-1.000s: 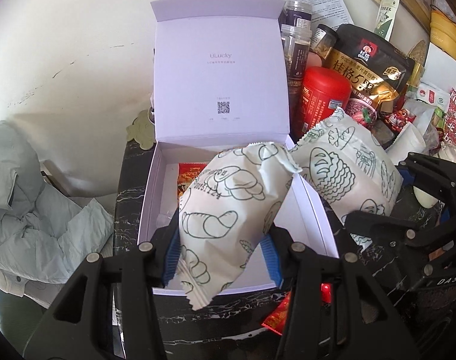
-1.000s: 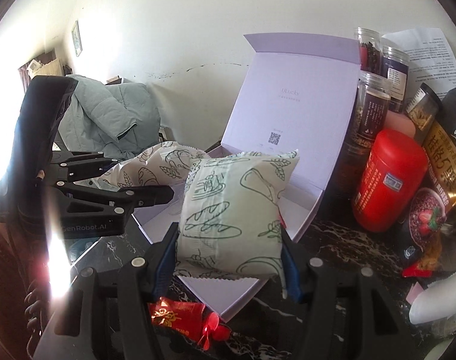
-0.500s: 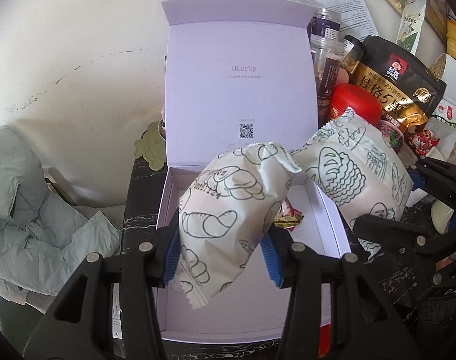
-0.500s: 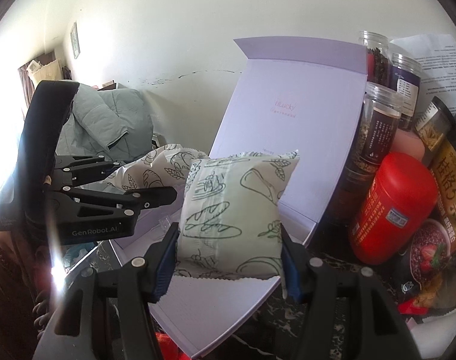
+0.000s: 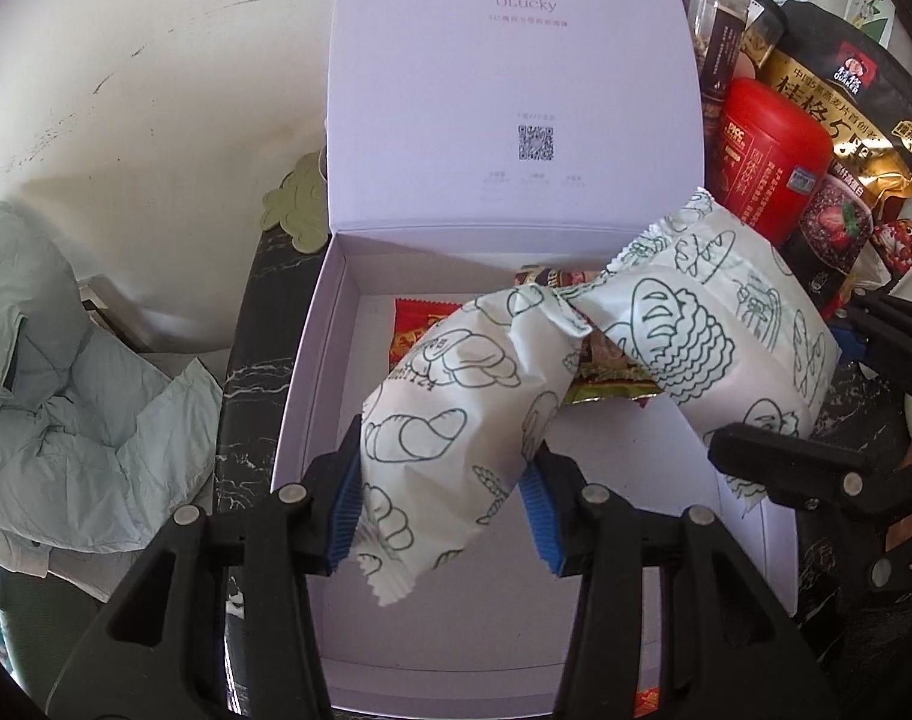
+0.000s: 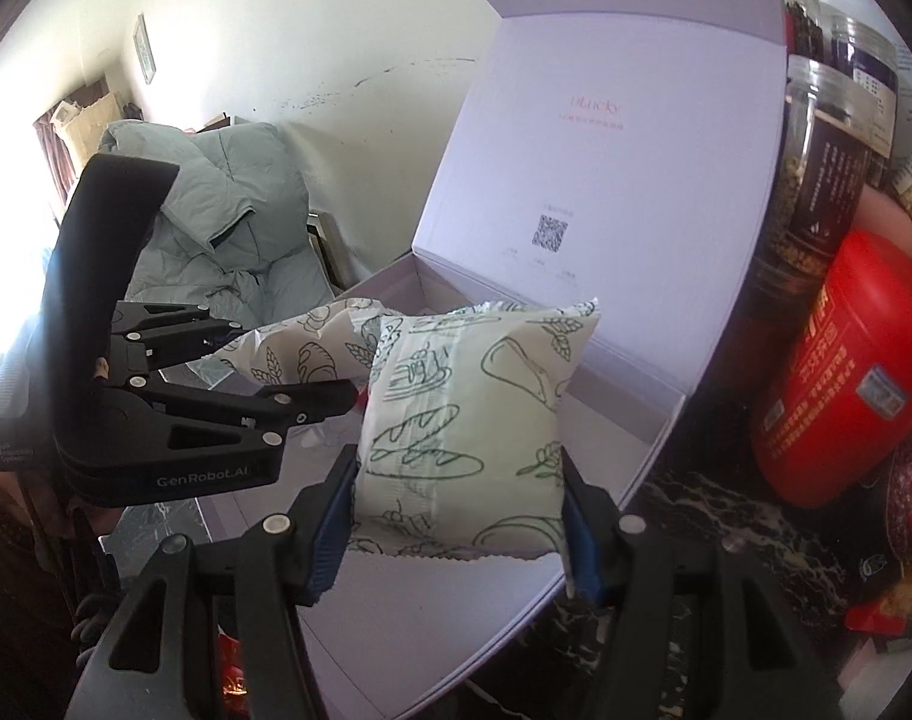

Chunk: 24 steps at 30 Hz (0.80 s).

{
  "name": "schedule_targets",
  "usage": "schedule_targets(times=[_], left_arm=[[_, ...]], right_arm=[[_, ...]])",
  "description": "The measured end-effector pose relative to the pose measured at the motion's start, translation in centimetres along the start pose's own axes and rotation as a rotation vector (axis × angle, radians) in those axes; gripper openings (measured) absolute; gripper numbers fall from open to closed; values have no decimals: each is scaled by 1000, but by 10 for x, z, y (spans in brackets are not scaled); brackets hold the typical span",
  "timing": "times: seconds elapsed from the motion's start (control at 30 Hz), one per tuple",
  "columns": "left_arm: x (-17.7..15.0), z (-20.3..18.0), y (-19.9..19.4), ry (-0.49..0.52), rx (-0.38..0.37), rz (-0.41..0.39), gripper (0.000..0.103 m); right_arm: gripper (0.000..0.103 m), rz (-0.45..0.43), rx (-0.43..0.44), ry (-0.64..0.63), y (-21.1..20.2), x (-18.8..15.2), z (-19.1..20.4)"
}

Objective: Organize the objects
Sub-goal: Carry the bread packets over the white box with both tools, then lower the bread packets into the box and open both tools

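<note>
Nearest us, our left claw [image 5: 441, 498] is clamped on a white crinkle-edged snack packet printed with green croissant outlines [image 5: 456, 414], and our right claw [image 6: 459, 525] is clamped on a pale green packet printed with bread drawings [image 6: 468, 420]. Both packets hang above the floor of the open lilac cardboard gift box [image 5: 312, 372] on the dark marbled tabletop [image 5: 246, 360], their far ends nearly meeting. We judge this the placing step: next we should lower each packet flat into the box, side by side, then part the jaws. Farther in, the box already holds a few small red and gold sweet wrappers [image 5: 414, 330]. Beyond its raised lid stand a red canister [image 5: 768, 162] and dark jars [image 6: 816, 180].
</note>
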<state>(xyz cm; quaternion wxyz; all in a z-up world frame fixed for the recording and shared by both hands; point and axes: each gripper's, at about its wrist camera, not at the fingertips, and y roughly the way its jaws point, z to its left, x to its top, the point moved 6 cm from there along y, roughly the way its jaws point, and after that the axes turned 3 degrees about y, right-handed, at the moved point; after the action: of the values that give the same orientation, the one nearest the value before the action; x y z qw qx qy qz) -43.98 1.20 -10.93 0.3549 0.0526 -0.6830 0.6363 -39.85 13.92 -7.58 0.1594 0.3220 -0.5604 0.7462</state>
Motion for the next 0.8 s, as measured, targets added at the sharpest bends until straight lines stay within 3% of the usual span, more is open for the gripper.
schedule_targets(times=[0.57, 0.67, 0.8], left_arm=[[-26, -1, 3, 26, 76, 61, 45], [-32, -8, 1, 60, 127, 68, 45], [-36, -14, 2, 75, 133, 81, 45]], right_arm=[[61, 78, -19, -1, 13, -26, 14], [61, 103, -36, -17, 16, -28, 16], [61, 150, -54, -45, 19, -32, 14]])
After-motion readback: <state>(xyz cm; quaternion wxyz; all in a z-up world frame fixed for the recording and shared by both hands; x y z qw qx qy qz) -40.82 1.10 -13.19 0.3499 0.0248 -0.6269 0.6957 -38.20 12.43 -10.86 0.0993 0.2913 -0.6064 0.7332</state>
